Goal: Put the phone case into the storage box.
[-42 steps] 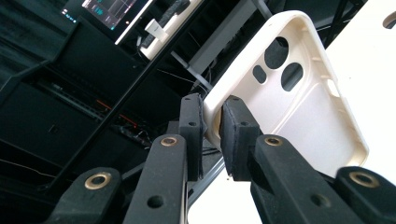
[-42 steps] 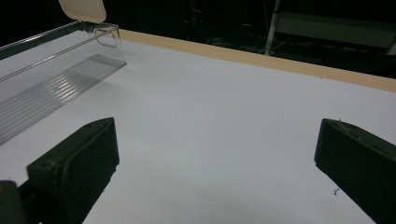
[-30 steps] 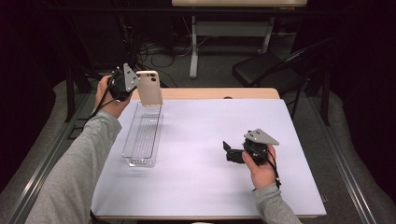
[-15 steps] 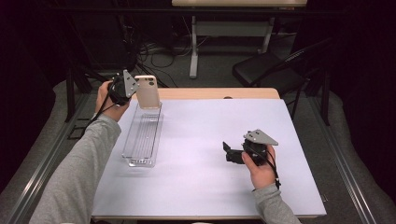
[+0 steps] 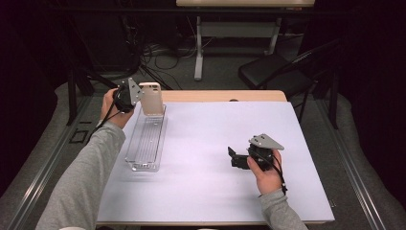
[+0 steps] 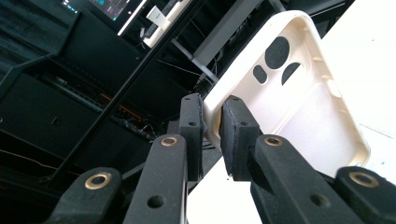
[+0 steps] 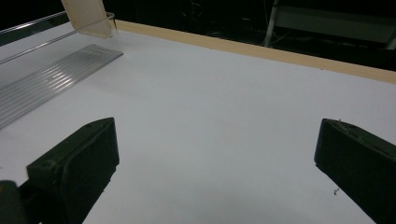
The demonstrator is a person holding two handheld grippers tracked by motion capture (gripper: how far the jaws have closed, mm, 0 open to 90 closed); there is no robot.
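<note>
Lowered slightly toward the tray's (image 5: 146,139) far end, the case (image 5: 152,98), pinched by its edge in the left fingers (image 6: 233,135), could twist loose; right fingers (image 7: 74,158) gape empty.

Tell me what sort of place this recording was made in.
Most likely a lab or test workshop, not a home. A lone table with a white top stands among dark equipment racks, loose cables lie on the floor behind it, and a lit monitor shows in the left gripper view.
</note>
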